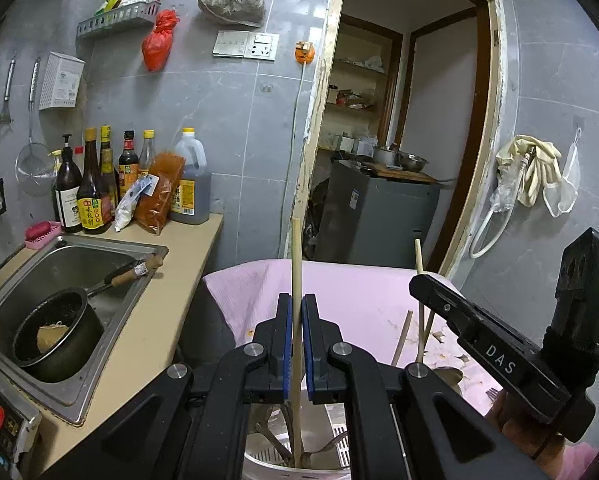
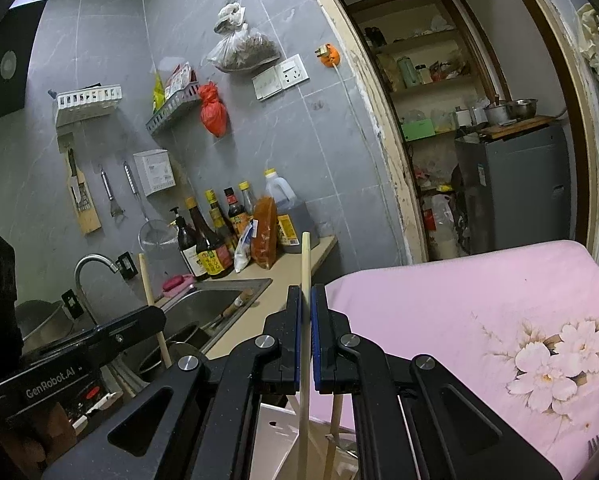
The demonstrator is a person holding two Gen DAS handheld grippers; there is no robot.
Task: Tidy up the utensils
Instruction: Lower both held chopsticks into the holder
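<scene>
left claw [image 1: 296,336]: we see it clamped narrow on one chopstick [image 1: 296,280], stick upright, lower end down inside the white utensil holder [image 1: 341,446]
right claw [image 2: 306,336]: pinched tight on a second chopstick [image 2: 305,280], also upright, lower end reaching toward the white holder [image 2: 275,432] below
task things, where: both held sticks stand over or in the holder; the holder sits at the bottom of both wrist views, beside the pink cloth [image 1: 339,292]
risk, slip: thin round sticks in flat pads; we judge either one could pivot or slide if the grip eases before the tip is seated
risk, miss: the right stick's lower end looks near the holder's edge; a release off-centre could drop it onto the cloth or the surface [image 1: 171,304]
risk, tangle: the holder already has utensils inside; we think the left stick may snag on them and stand crooked
risk, clash: the two claws are close together, so a sideways move by one could knock the other's stick
risk, tip: pushing down on a jammed stick could tilt the light holder
count, chopsticks in claws: two, one each
count, loose sticks by the right claw in left view: about three more; blurred, not certain
count, forks on cloth: one seen [image 2: 595,442]
count, spoons on cloth: one, partly hidden [image 1: 447,376]
count, holders: one
count, utensils inside holder: cannot tell, too hidden
</scene>
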